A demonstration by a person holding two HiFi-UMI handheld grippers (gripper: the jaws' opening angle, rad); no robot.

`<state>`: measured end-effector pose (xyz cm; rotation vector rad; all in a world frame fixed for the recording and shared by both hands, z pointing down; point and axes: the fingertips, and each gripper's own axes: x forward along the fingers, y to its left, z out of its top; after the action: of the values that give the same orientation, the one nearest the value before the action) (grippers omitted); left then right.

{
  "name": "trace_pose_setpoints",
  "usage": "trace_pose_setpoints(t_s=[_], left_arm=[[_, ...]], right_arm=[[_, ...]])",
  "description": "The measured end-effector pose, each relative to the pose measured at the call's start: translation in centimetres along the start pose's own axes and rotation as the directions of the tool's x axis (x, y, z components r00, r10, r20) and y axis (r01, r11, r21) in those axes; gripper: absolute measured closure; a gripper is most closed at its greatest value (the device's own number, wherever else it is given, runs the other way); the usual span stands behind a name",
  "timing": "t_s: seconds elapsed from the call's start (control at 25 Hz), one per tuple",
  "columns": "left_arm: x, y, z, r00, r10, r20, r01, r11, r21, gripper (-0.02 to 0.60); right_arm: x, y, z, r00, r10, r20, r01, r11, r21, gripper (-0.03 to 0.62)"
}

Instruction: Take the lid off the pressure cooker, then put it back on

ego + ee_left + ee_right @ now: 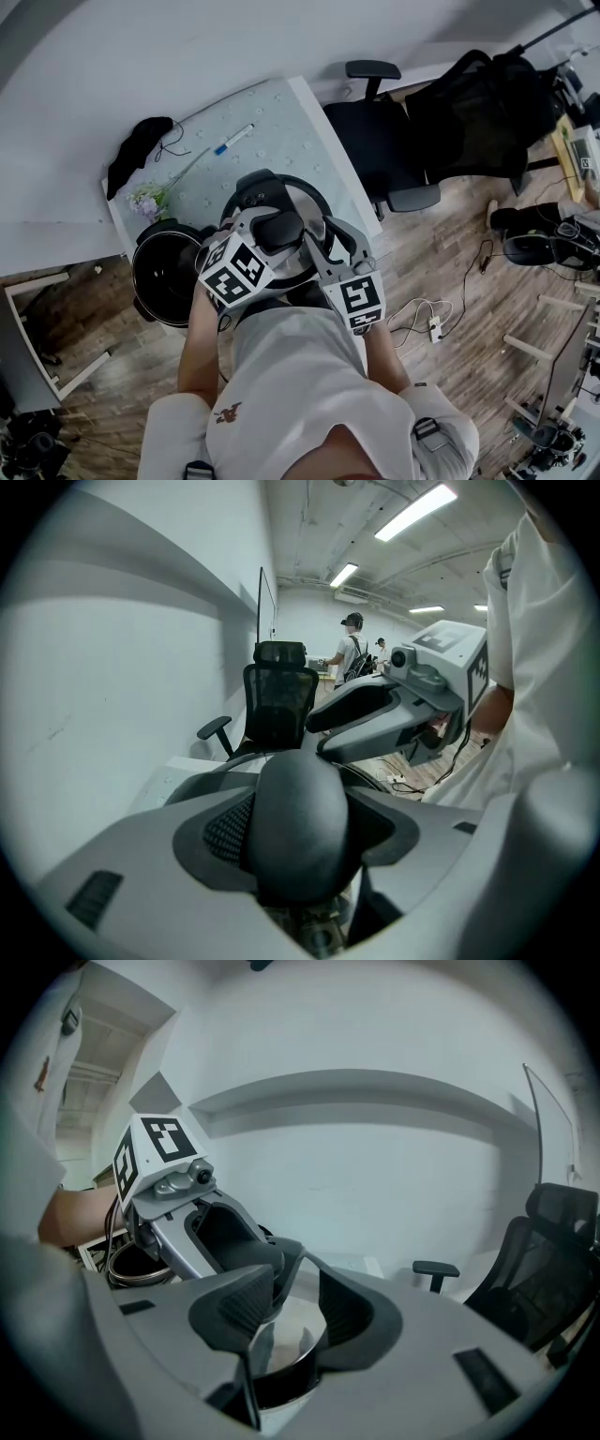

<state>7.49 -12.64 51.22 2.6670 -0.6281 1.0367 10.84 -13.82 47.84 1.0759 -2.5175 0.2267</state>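
Left hand-held gripper (pixel 270 234): your jaws are closed part-way onto the lid's rounded black handle (pixel 298 829), with a pad against each side of it.
Right hand-held gripper (pixel 286 1309): your jaws stand part-way apart, straddling the lid's right edge. Its shiny top and dark rim show in the gap. I cannot tell whether the pads press on anything.
Lid (pixel 306 204): off the cooker, held between your two hand-held grippers above the near part of the worktop (pixel 281 117), just right of the pot.
Pot (pixel 148 242): open, at the worktop's near left corner.
Far left of worktop: a blue-capped pen (pixel 232 139), a dark bundle (pixel 139 150) and a small sprig of flowers (pixel 148 200).
Right of worktop: a black office chair (pixel 380 141) on the wooden floor.
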Motion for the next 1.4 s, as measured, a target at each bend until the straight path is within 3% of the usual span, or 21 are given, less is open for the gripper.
trace_pose_setpoints(t_s=[0.52, 0.88, 1.24, 1.4], left_arm=[[6.2, 0.4, -1.0, 0.997, 0.073, -0.012, -0.073, 0.993, -0.091, 0.308], [10.7, 1.0, -3.8, 0.983, 0.182, 0.01, -0.175, 0.959, -0.222, 0.308], [13.8, 1.6, -6.9, 0.973, 0.232, 0.005, -0.22, 0.931, -0.292, 0.308], [15.0, 1.7, -8.2, 0.966, 0.258, -0.015, -0.252, 0.927, -0.277, 0.308]], right_arm=[[-0.3, -2.9, -3.8, 0.999, -0.004, -0.037, 0.005, 1.0, 0.03, 0.442], [0.5, -4.5, -8.3, 0.997, -0.013, -0.07, 0.016, 0.999, 0.049, 0.442], [2.1, -5.1, -12.3, 0.994, -0.001, -0.11, 0.008, 0.998, 0.066, 0.442], [2.6, -5.0, -13.9, 0.991, 0.01, -0.134, 0.0, 0.997, 0.075, 0.442]])
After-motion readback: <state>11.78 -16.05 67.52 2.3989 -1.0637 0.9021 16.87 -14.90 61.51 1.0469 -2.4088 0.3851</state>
